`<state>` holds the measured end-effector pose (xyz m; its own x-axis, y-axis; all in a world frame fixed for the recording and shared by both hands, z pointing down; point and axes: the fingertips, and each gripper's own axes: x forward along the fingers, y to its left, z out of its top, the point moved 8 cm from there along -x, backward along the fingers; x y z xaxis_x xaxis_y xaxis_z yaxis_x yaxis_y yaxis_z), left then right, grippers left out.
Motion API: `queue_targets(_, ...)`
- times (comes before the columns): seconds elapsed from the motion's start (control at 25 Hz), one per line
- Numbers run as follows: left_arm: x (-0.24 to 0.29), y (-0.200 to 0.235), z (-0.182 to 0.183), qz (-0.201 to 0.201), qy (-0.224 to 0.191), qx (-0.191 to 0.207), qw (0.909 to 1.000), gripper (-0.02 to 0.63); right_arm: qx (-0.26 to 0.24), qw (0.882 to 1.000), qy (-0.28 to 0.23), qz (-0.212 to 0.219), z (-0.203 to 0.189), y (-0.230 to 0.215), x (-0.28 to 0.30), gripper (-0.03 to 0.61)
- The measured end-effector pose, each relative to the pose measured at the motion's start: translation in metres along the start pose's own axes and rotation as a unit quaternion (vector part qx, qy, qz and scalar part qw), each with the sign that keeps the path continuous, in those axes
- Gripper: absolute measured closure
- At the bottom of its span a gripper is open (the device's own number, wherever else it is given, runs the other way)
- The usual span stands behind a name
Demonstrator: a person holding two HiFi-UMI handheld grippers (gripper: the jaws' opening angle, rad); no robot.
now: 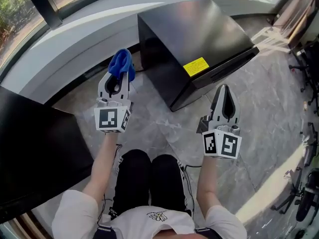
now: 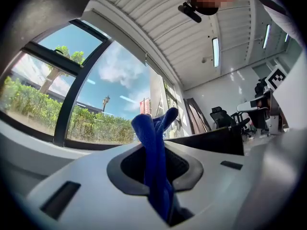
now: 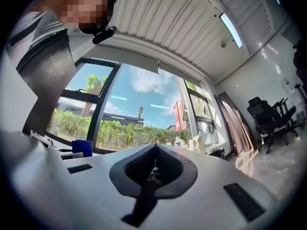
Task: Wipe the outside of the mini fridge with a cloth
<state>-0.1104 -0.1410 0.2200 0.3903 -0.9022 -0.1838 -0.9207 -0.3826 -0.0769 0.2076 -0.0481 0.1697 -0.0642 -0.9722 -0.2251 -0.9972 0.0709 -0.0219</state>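
Note:
The black mini fridge (image 1: 194, 39) stands on the marble floor ahead, a yellow label (image 1: 195, 65) on its top near the front edge. My left gripper (image 1: 121, 66) is shut on a blue cloth (image 1: 121, 63), held left of the fridge and apart from it. In the left gripper view the blue cloth (image 2: 156, 162) sticks up between the closed jaws, and the fridge's dark top (image 2: 211, 140) shows behind. My right gripper (image 1: 224, 91) is shut with nothing in it, just in front of the fridge's front edge. Its jaws meet tip to tip in the right gripper view (image 3: 155, 147).
A curved grey window ledge (image 1: 75, 39) runs behind the fridge. A black panel (image 1: 35, 153) fills the left. Office chair bases (image 1: 306, 59) stand at the right edge. The person's legs (image 1: 149, 183) are below the grippers.

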Motion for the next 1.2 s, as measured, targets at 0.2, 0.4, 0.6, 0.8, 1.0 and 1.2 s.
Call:
queue_targets(0.2,0.011,0.006,-0.064,-0.022,-0.006,-0.003,0.9997,0.555,0.038,0.999,0.022,-0.019,-0.09,-0.004,-0.02,0.566)
queue_targets(0.4,0.04,0.028,-0.065,-0.05,-0.003,-0.026,0.9984,0.554,0.045,0.999,0.021,-0.002,-0.115,0.006,-0.029,0.566)
queue_targets(0.6,0.064,0.03,-0.073,-0.063,0.011,-0.039,0.9972,0.555,0.035,0.998,0.029,0.034,-0.126,0.015,-0.032,0.566)
queue_targets(0.8,0.11,0.04,-0.079,-0.069,0.038,-0.026,0.9965,0.555,0.038,0.998,0.035,0.044,-0.133,0.016,-0.03,0.568)
queue_targets(1.0,0.16,0.068,-0.079,-0.038,0.045,-0.036,0.9976,0.555,0.035,0.997,0.051,0.04,-0.136,0.01,-0.032,0.566)
queue_targets(1.2,0.187,0.084,-0.07,-0.05,0.041,-0.033,0.9973,0.555,0.039,0.997,0.057,0.045,-0.142,0.011,-0.025,0.566)
